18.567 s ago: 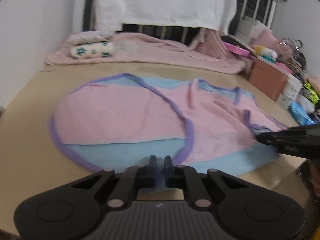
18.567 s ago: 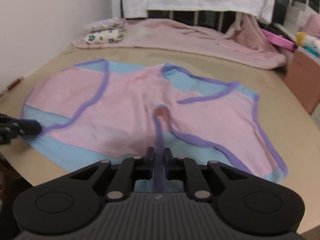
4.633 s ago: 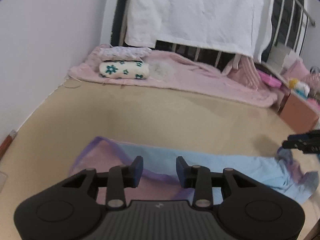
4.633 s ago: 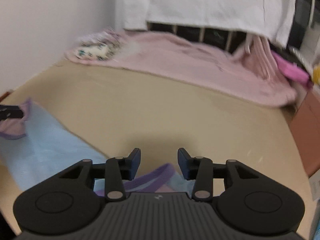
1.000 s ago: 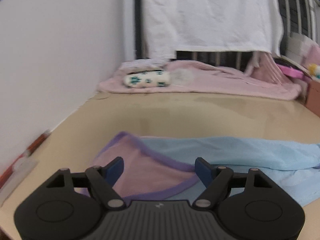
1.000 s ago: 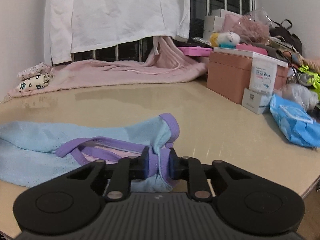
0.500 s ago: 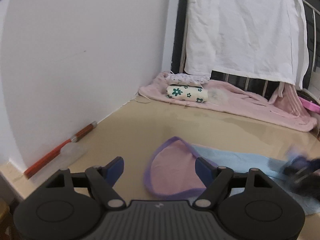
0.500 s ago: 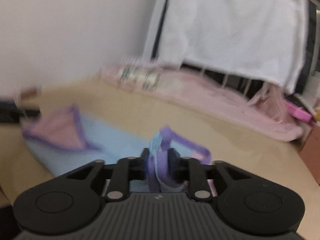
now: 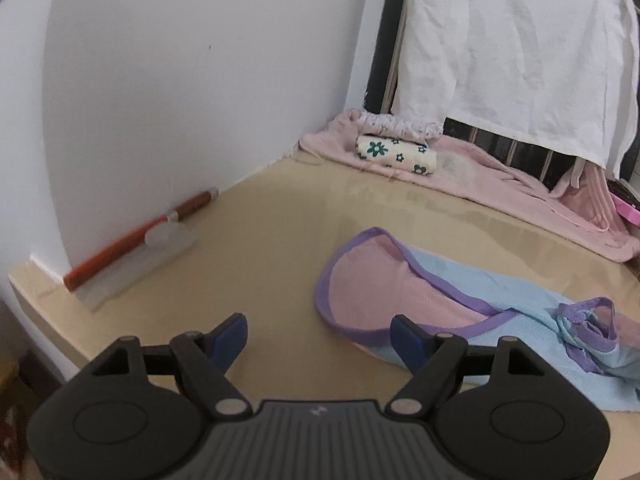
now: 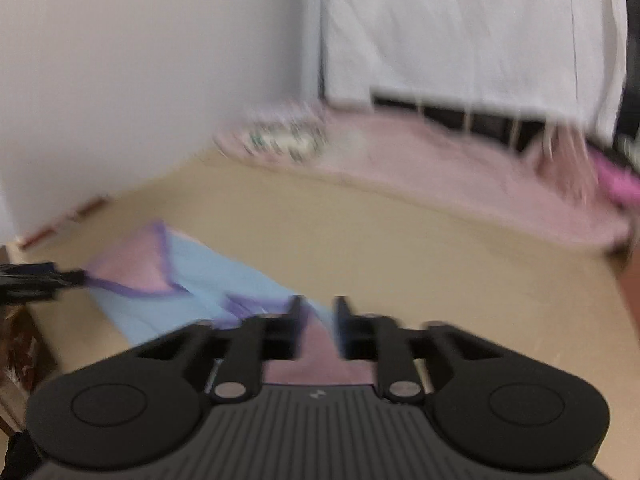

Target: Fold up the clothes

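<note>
Left hand-held gripper (image 9: 318,336) is held over the near edge of the counter (image 9: 280,240) with jaws spread wide and nothing between them; bare counter is seen through the gap. Its right finger is overlapped in view with the pink end of the garment (image 9: 380,292), but contact cannot be told. Right hand-held gripper (image 10: 318,308) is seen in a blurred view: its jaws have just been closing and are now brought almost together, with only a narrow slot left. Pink and blue cloth is seen through that slot, apparently lying below; no pinch on it can be made out. The garment is laid on the counter as a long folded strip: a rounded pink end edged in purple at the left, a light blue body running to the right, and a bunched end with purple straps (image 9: 584,328) lying loose on the counter. An orange stick (image 9: 136,240) with a clear plastic piece (image 9: 168,240) is placed along the white wall (image 9: 180,80), well apart from the garment. At the back of the counter a pink blanket (image 9: 500,176) is spread, with a floral folded cloth (image 9: 396,154) set on it. A white sheet (image 9: 512,52) is hung above it over a dark rail.
</note>
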Demonstrator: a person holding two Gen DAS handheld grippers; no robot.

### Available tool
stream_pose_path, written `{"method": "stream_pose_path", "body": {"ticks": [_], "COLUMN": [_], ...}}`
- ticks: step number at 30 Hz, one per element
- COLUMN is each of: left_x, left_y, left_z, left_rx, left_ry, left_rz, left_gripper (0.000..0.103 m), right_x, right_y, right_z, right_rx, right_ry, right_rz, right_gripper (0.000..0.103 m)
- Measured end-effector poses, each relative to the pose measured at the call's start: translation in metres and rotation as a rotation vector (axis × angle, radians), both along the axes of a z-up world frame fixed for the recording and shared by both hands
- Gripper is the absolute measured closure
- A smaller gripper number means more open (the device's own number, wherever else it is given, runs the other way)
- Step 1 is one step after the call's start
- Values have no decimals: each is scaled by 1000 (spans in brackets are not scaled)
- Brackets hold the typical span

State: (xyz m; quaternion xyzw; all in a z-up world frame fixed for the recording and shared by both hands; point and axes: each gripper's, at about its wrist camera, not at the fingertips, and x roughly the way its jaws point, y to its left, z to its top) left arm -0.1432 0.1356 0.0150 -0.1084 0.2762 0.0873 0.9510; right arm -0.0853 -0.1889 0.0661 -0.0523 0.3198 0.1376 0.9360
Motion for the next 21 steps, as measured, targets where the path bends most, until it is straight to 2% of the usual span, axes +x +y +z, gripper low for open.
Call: {"method": "stream_pose_path", "body": {"ticks": [2, 5, 7, 8, 11, 13, 15, 16, 18, 20, 21], "left_x": [-2, -7, -7, -5, 3, 5, 7, 9, 14, 17, 18], "left_y": [-2, -5, -6, -8, -13, -17, -22, -24, -26, -27, -26], "left_z": [1, 2, 1, 1, 3, 4, 5, 4, 2, 0, -1], "left_rx": [-9, -17, -28, -26, -58, -83, -69, -53, -14, 31, 38], "left_ry": [5, 25, 32, 33, 37, 35, 35, 34, 33, 32, 29], "left_rz": [12, 25, 33, 40, 37, 43, 69, 75, 80, 80, 79], "left_gripper": [25, 25, 25, 25, 27, 27, 27, 30, 45, 69, 74], "right_x": [17, 14, 13, 19, 62, 100, 137, 146, 168, 178, 181], "right_y": [9, 28, 27, 29, 68, 101, 140, 154, 179, 191, 192], "right_z": [-29, -37, -7, 11, 38, 31, 13, 5, -10, -17, -21], "right_rx": [-42, -153, -125, -107, -167, -190, -221, -249, -303, -283, -255], "right_ry": [89, 96, 19, -34, -46, 57, 189, 214, 235, 260, 290], "right_rz": [54, 106, 155, 182, 372, 531, 659, 685, 723, 743, 755], "right_gripper": [91, 89, 85, 76, 55, 49, 49, 49, 49, 49, 49]}}
